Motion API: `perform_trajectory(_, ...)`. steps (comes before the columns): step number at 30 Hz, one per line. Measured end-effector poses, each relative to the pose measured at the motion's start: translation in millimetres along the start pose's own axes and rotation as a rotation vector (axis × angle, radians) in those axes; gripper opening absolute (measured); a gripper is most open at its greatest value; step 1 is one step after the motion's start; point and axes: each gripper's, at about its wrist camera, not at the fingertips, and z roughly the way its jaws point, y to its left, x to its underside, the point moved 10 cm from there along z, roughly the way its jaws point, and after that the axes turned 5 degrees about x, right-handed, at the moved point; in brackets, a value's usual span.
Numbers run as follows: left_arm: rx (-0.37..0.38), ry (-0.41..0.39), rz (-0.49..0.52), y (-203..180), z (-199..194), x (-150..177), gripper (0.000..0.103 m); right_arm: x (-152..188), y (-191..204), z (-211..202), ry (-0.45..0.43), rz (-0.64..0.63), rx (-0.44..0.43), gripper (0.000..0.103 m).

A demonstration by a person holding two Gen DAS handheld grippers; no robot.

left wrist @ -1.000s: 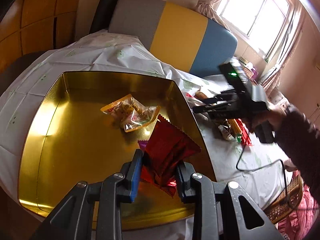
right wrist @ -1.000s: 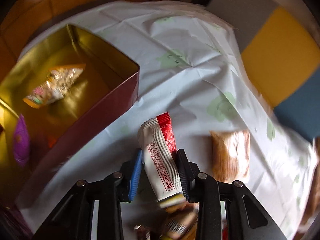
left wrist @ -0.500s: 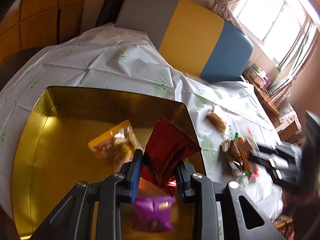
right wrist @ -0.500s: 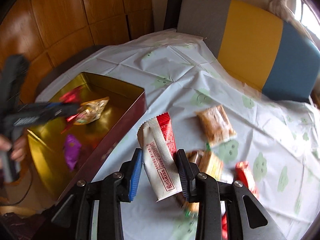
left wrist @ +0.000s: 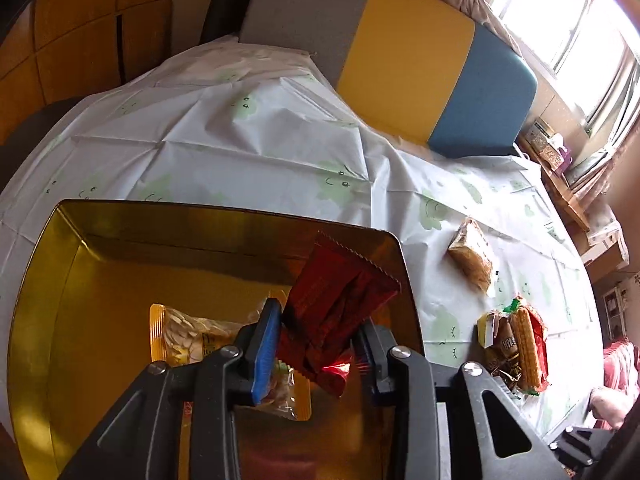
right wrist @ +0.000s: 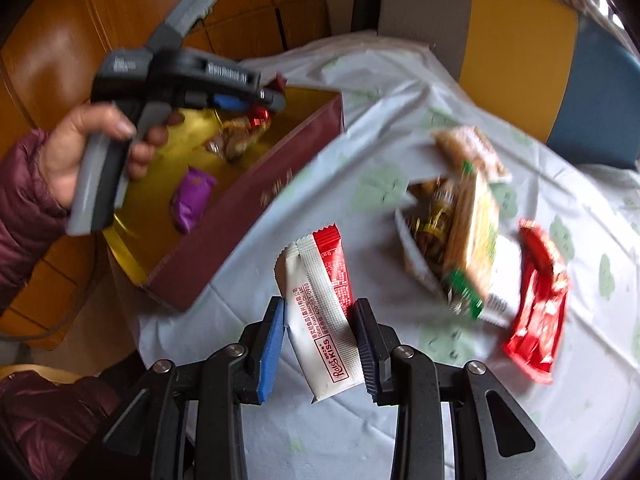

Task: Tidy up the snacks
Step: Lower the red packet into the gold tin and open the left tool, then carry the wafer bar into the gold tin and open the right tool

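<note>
Jaws of the left gripper (left wrist: 318,344) have just been opening, and the dark red wrapper (left wrist: 336,296) hangs between them over the gold tin: it touches the blue pad while a gap shows at the other, so the pads no longer squeeze it. Jaws of the right gripper (right wrist: 320,344) pinch a white and red bar packet (right wrist: 320,312) above the counter.

Largest in both views is the counter (left wrist: 240,148), draped in a white cloth printed with green faces. On it stands the gold tin (left wrist: 52,280), maroon outside. Inside lie a clear bag with orange edges (left wrist: 188,332), partly beneath the left gripper, and, in the right wrist view, a purple packet (right wrist: 192,198). Right of the tin, on the cloth, sit a heap of mixed snacks (left wrist: 516,348), a bright red packet (right wrist: 540,304) beside the heap, and a brown packet (left wrist: 472,256) farther back, apart from it. A hand (right wrist: 76,156) in a maroon sleeve holds the left gripper's handle.
</note>
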Motion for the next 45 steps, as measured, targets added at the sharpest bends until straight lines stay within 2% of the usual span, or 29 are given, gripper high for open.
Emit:
perform_trajectory(4, 0.010, 0.006, -0.018, -0.6, -8.8, 10.8, 0.045, 13.8, -9.7, 15.2, 0.043, 0.011, 0.031, 0.034)
perform_trajectory(10, -0.017, -0.063, -0.003, -1.1, -43.4, 31.0, 0.045, 17.0, -10.6, 21.7, 0.039, -0.011, 0.050, 0.034)
perform_trajectory(17, -0.103, -0.113, 0.061, -1.4, -81.6, 73.2, 0.045, 17.0, -9.6, 21.5, 0.029, -0.015, 0.061, 0.034)
perform_trajectory(23, -0.184, -0.128, 0.046, 11.8, -102.2, 98.4, 0.045, 17.9, -8.8, 21.4, 0.024, -0.008, 0.077, 0.035)
perform_trajectory(29, -0.259, -0.168, 0.058, 23.9, -120.1, 108.6, 0.045, 17.9, -9.7, 20.4, 0.026, 0.015, 0.097, 0.035)
perform_trajectory(36, -0.299, -0.213, 0.067, 32.7, -136.4, 114.1, 0.045, 11.6, -13.0, 14.7, 0.005, 0.100, 0.105, 0.034)
perform_trajectory(45, -0.308, -0.235, 0.045, 45.0, -143.8, 118.8, 0.045, -26.7, 0.7, 0.1, -0.068, 0.181, 0.070, 0.034)
